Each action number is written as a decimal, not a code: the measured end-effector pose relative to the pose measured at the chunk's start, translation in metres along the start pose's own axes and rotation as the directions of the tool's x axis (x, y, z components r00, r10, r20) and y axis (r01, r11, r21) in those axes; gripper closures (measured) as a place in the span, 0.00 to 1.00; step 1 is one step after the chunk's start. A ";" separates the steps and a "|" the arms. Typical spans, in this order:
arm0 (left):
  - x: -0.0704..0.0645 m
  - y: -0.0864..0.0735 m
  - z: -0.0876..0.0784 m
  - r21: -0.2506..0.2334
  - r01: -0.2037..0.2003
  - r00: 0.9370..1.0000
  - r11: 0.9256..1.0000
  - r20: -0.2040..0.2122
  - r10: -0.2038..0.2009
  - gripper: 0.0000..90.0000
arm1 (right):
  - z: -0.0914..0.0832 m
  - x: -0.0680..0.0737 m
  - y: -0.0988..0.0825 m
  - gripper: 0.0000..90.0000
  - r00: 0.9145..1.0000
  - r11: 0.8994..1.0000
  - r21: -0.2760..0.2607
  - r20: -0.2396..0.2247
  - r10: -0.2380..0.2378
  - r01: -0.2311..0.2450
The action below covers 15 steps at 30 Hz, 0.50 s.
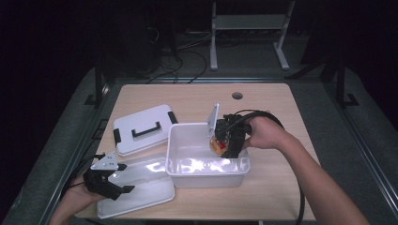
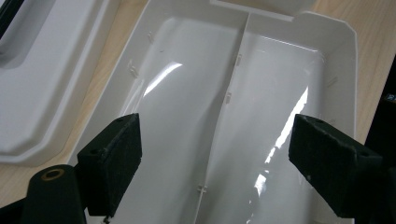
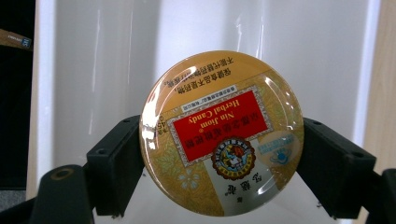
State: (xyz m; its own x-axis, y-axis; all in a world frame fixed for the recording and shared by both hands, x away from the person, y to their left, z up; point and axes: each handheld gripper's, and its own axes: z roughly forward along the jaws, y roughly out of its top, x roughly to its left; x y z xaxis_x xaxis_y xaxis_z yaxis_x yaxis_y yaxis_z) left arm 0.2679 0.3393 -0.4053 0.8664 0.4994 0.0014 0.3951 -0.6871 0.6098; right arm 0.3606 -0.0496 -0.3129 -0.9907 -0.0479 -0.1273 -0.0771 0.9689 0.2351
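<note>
- Right gripper [image 1: 224,144] is clamped on a round candy tin [image 3: 222,133], pinched at opposite edges and held flat, apparently for setting down.
- The tin hangs over the open white bin [image 1: 176,150] on the desk [image 1: 197,98].
- Left gripper [image 1: 110,183] stands released, holding nothing, above the clear divided tray [image 2: 224,107].
- The handled lid [image 1: 143,127] lies aside, leaving the bin accessible.
</note>
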 end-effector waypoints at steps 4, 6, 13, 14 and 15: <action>0.000 0.000 -0.001 -0.002 -0.001 1.000 1.000 -0.001 0.001 0.19 | 0.011 -0.001 0.000 0.22 1.000 1.000 -0.002 -0.016 0.008 -0.008; 0.001 -0.001 0.000 -0.001 -0.001 1.000 1.000 0.001 0.001 0.19 | 0.016 -0.002 0.000 0.22 1.000 1.000 0.000 -0.022 0.010 -0.010; 0.000 0.000 0.001 0.004 -0.003 1.000 1.000 0.005 0.003 0.19 | 0.031 -0.004 -0.004 0.22 0.999 0.999 0.015 -0.040 0.032 -0.032; 0.000 0.000 0.001 0.008 -0.004 1.000 1.000 0.006 0.004 0.19 | 0.033 -0.004 -0.005 0.22 0.998 0.999 0.015 -0.045 0.036 -0.036; 0.000 0.000 0.001 0.007 -0.003 1.000 1.000 0.006 0.003 0.19 | 0.034 -0.005 -0.006 0.22 0.998 0.999 0.017 -0.047 0.047 -0.046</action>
State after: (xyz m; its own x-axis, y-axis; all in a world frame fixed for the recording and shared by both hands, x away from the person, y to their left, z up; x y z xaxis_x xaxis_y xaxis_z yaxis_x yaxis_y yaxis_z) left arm 0.2681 0.3393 -0.4060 0.8695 0.4939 -0.0013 0.3942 -0.6925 0.6042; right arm 0.3694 -0.0465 -0.3468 -0.9974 -0.0138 -0.0707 -0.0294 0.9740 0.2248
